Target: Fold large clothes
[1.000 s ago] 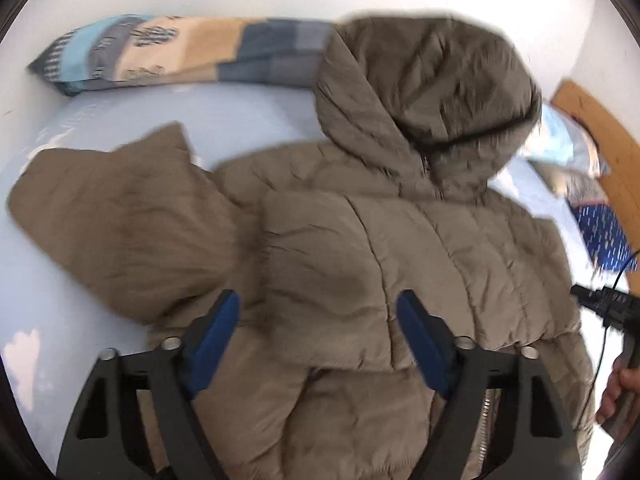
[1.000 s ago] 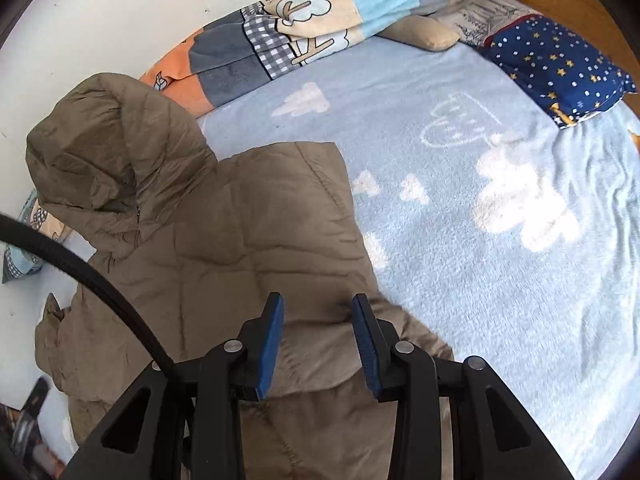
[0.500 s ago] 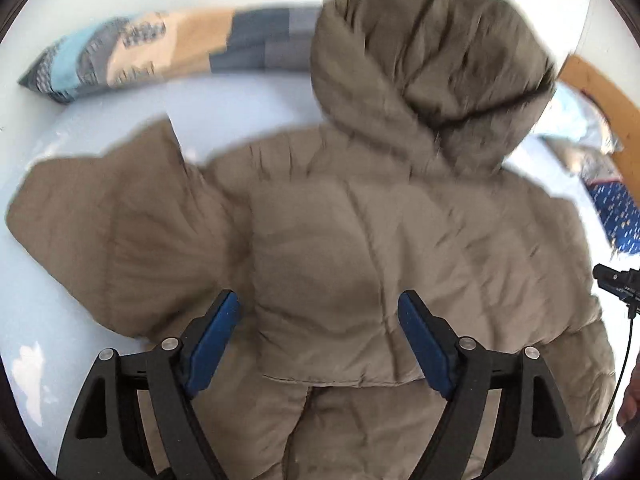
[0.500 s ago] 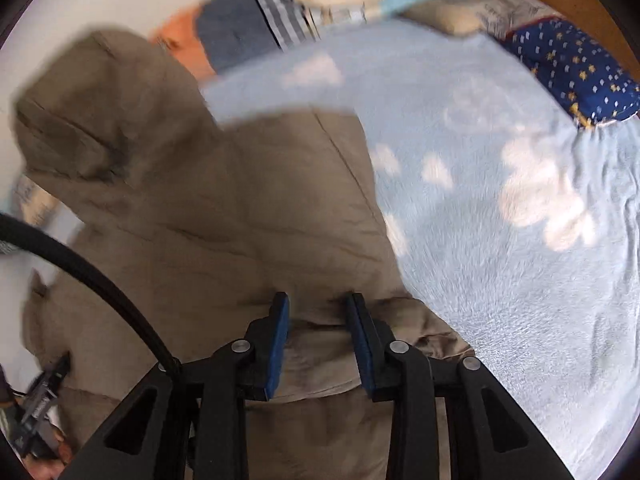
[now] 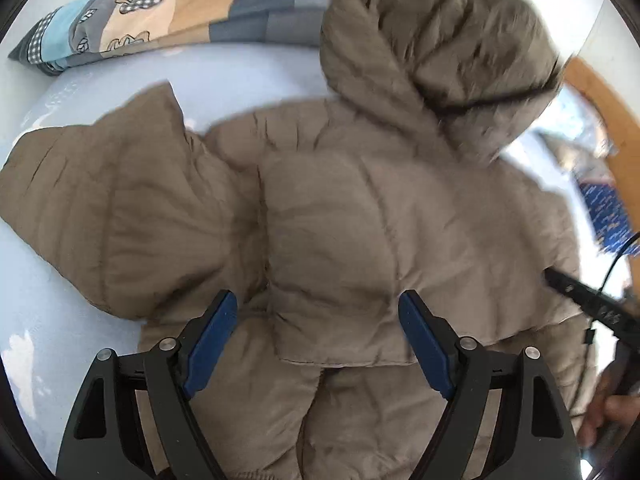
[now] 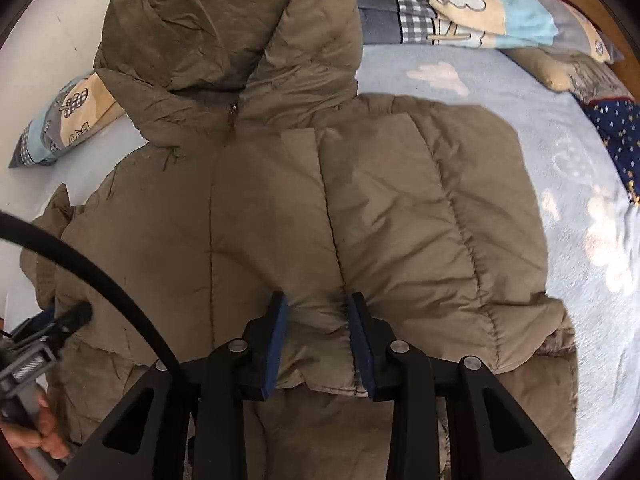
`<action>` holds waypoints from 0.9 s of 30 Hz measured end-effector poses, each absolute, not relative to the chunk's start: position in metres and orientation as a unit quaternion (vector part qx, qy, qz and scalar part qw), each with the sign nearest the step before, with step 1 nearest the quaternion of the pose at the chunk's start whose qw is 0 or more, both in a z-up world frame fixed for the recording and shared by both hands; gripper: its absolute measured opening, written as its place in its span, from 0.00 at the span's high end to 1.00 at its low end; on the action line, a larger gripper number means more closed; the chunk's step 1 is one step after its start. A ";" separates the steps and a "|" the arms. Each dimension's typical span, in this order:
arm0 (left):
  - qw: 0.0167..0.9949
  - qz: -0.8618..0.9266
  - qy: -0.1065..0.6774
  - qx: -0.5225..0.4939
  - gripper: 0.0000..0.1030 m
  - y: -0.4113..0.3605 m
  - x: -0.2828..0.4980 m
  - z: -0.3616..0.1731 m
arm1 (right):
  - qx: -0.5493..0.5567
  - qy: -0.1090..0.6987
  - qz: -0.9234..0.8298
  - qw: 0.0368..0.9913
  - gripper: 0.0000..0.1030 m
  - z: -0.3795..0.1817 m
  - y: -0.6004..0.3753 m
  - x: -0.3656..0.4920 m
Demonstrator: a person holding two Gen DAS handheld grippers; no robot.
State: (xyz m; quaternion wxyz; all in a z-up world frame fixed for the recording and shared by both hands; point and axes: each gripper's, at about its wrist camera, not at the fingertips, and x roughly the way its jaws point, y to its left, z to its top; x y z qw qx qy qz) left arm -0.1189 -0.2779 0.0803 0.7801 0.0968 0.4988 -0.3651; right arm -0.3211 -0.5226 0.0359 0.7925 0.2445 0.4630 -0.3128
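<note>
A brown hooded puffer jacket lies spread on a pale blue bed sheet, its hood toward the wall. My right gripper is shut on the end of the right sleeve, and puffy fabric bulges between its blue pads. That sleeve lies folded across the jacket's chest. My left gripper hovers open over the jacket's lower front, its jaws wide apart and holding nothing. The left sleeve lies spread out to the left.
A patchwork bolster lies along the white wall behind the hood. A dark blue starry cushion and a wooden headboard are at the right. A black cable crosses the right wrist view. A hand shows at the right edge.
My right gripper has carried the sleeve end leftward over the jacket's body and rolled as it went. The left gripper's jaws widened slightly and it stayed over the jacket.
</note>
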 end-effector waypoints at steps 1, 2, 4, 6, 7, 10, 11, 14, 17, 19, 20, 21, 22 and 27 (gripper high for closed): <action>0.784 -0.366 0.495 0.085 0.20 -0.272 -0.115 0.089 | 0.247 0.456 -0.311 0.796 0.67 0.043 -0.521 -0.318; 0.788 -0.365 0.491 0.070 0.20 -0.265 -0.109 0.098 | 0.249 0.445 -0.306 0.804 0.67 0.051 -0.518 -0.318; 0.794 -0.361 0.488 0.037 0.20 -0.245 -0.094 0.115 | 0.243 0.430 -0.298 0.817 0.65 0.064 -0.510 -0.313; 0.799 -0.347 0.491 -0.006 0.20 -0.215 -0.069 0.128 | 0.236 0.421 -0.287 0.827 0.61 0.075 -0.495 -0.308; 0.800 -0.341 0.493 -0.022 0.20 -0.202 -0.059 0.130 | 0.237 0.417 -0.279 0.832 0.61 0.079 -0.489 -0.305; 0.806 -0.298 0.505 -0.086 0.20 -0.149 -0.016 0.129 | 0.221 0.418 -0.255 0.843 0.61 0.088 -0.469 -0.297; 0.806 -0.283 0.510 -0.103 0.20 -0.134 -0.004 0.126 | 0.214 0.418 -0.246 0.848 0.61 0.090 -0.461 -0.295; 0.804 -0.241 0.523 -0.151 0.20 -0.089 0.030 0.113 | 0.195 0.418 -0.228 0.857 0.60 0.094 -0.443 -0.285; 0.803 -0.220 0.523 -0.179 0.20 -0.059 0.052 0.105 | 0.169 0.415 -0.211 0.869 0.58 0.095 -0.426 -0.277; 0.796 -0.209 0.527 -0.212 0.20 -0.035 0.069 0.095 | 0.159 0.424 -0.210 0.866 0.58 0.087 -0.426 -0.269; 0.792 -0.205 0.530 -0.223 0.20 -0.029 0.077 0.092 | 0.166 0.433 -0.211 0.861 0.58 0.080 -0.428 -0.266; 0.786 -0.199 0.533 -0.243 0.20 -0.019 0.087 0.086 | 0.173 0.437 -0.209 0.857 0.58 0.075 -0.430 -0.265; 0.781 -0.189 0.537 -0.257 0.20 -0.010 0.098 0.081 | 0.182 0.443 -0.210 0.853 0.58 0.069 -0.433 -0.264; 0.766 -0.181 0.540 -0.298 0.20 0.011 0.139 0.059 | 0.173 0.443 -0.227 0.850 0.58 0.066 -0.443 -0.269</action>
